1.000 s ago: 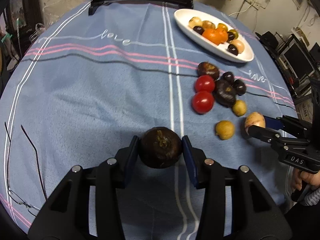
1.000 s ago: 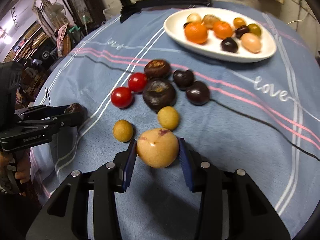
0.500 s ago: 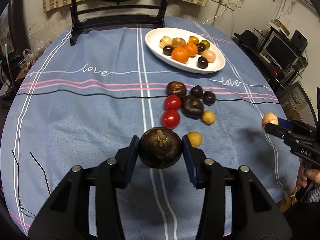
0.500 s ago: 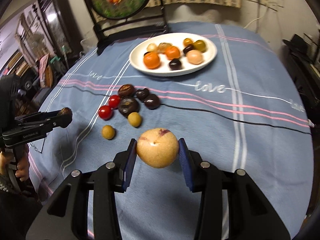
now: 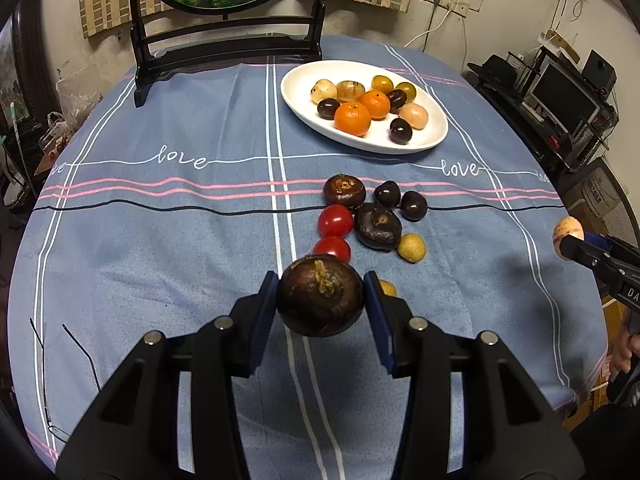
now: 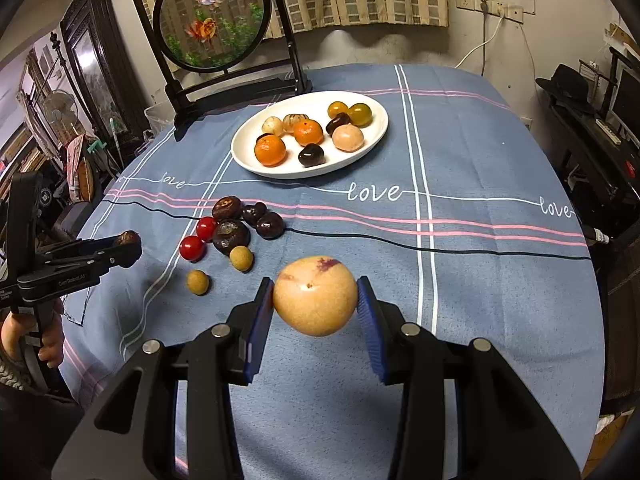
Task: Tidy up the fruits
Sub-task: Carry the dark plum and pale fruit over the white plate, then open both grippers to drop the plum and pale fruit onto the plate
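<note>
My left gripper (image 5: pixel 320 300) is shut on a dark brown round fruit (image 5: pixel 320 295), held above the blue tablecloth. My right gripper (image 6: pixel 316 303) is shut on a pale yellow fruit (image 6: pixel 315 295) with a purple blotch, also lifted off the cloth. A white oval plate (image 5: pixel 424 142) (image 6: pixel 248 156) at the far side holds several fruits, among them two oranges (image 5: pixel 353 119). Loose on the cloth lie two red tomatoes (image 5: pixel 335 221), several dark fruits (image 5: pixel 378 225) and two small yellow ones (image 6: pixel 241 258). In the right wrist view the left gripper (image 6: pixel 124 246) shows at the left edge.
A round framed picture on a black stand (image 6: pixel 212 24) rises behind the plate. A pair of thin-framed glasses (image 5: pixel 60 368) lies near the cloth's front left edge. Shelves with a monitor (image 5: pixel 568 96) stand to the right of the table. A hand (image 6: pixel 24 340) grips the left handle.
Both grippers have risen and drawn back from the table with their fruits, so more of the cloth, the plate and the room now shows. The right one moved off to the right.
</note>
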